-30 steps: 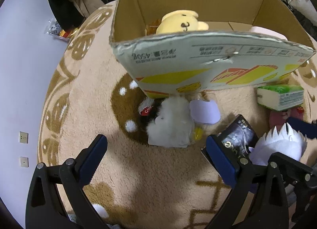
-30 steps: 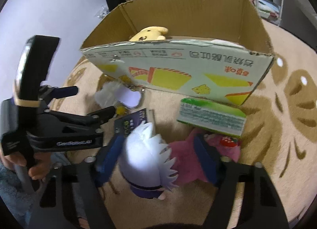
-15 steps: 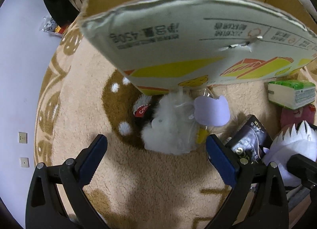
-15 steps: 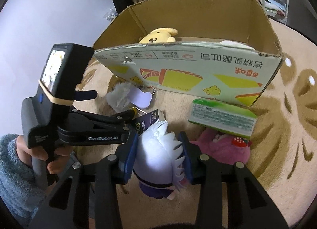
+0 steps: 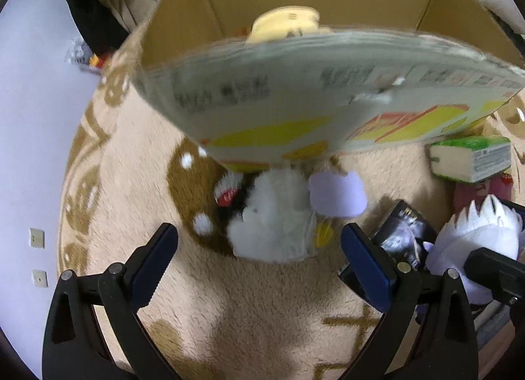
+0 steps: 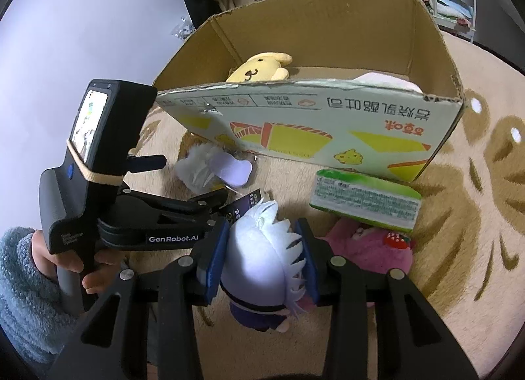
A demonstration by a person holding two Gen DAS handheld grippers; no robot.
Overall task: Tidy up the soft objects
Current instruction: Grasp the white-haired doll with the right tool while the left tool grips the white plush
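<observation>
My right gripper [image 6: 262,248] is shut on a white-haired plush doll [image 6: 262,248], lifted a little off the rug; the doll also shows in the left wrist view [image 5: 472,235]. My left gripper [image 5: 259,258] is open and empty, just in front of a fluffy white plush [image 5: 272,215] with a lilac tag [image 5: 338,196], lying against the cardboard box [image 5: 295,97]. The box [image 6: 328,117] holds a yellow dog plush [image 6: 259,68] and a white soft item [image 6: 384,79]. A pink plush [image 6: 367,245] lies on the rug at the right.
A green tissue pack [image 6: 364,199] lies in front of the box, over the pink plush. A dark card packet [image 5: 403,232] lies between the two grippers. The beige patterned rug [image 5: 262,307] covers the floor. Clothes and shelves stand behind the box.
My right gripper closed on the white-haired doll and raised it slightly. My left gripper moved closer to the fluffy white plush and stayed open.
</observation>
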